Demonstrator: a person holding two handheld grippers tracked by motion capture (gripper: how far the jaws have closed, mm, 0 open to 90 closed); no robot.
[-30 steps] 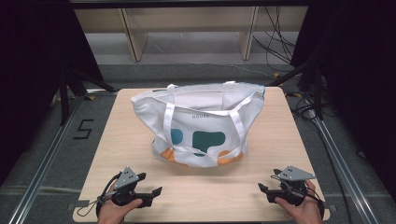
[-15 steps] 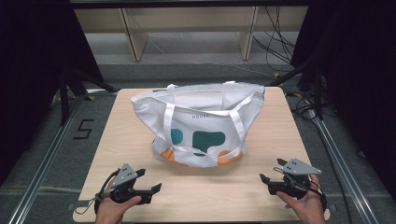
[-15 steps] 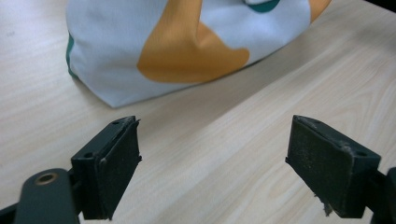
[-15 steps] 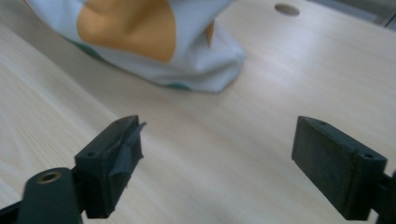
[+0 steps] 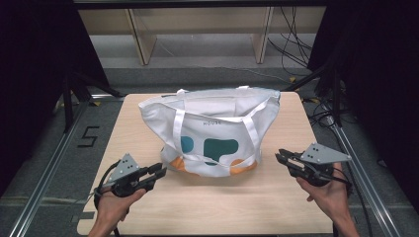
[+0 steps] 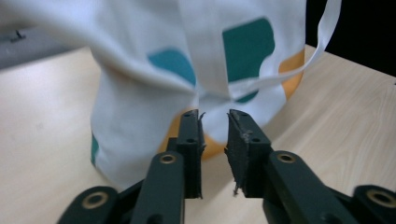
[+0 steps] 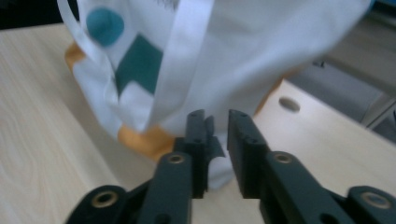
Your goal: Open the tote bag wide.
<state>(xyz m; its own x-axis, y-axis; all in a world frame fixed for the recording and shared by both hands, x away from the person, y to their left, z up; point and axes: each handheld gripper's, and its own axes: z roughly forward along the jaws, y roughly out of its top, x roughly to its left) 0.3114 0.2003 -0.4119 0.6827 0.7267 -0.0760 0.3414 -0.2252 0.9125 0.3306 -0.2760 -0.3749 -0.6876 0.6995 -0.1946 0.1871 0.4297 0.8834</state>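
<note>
A white tote bag (image 5: pixel 212 128) with teal and orange patches and long white handles stands in the middle of the light wooden table (image 5: pixel 222 207). My left gripper (image 5: pixel 160 173) hovers near the bag's front left corner and points at it. Its jaws have just been closing to a narrow gap, with nothing between them. In the left gripper view the bag (image 6: pixel 140 93) rises just beyond the left gripper (image 6: pixel 214 114). My right gripper (image 5: pixel 280 157) hovers near the bag's front right corner. Its jaws have also just been closing and hold nothing. In the right gripper view the bag (image 7: pixel 257 56) rises just beyond the right gripper (image 7: pixel 215 114).
Wooden shelf legs (image 5: pixel 141 44) stand behind the table, and cables (image 5: pixel 296 44) run across the floor at the back right. Metal rails (image 5: pixel 44 168) flank the table on both sides. A "5" mark (image 5: pixel 88 137) lies on the floor at the left. Bare tabletop lies in front of the bag.
Both hands have lifted their grippers off the table's front edge and brought them closer to the bag. Both pairs of jaws have narrowed from wide apart to a small gap.
</note>
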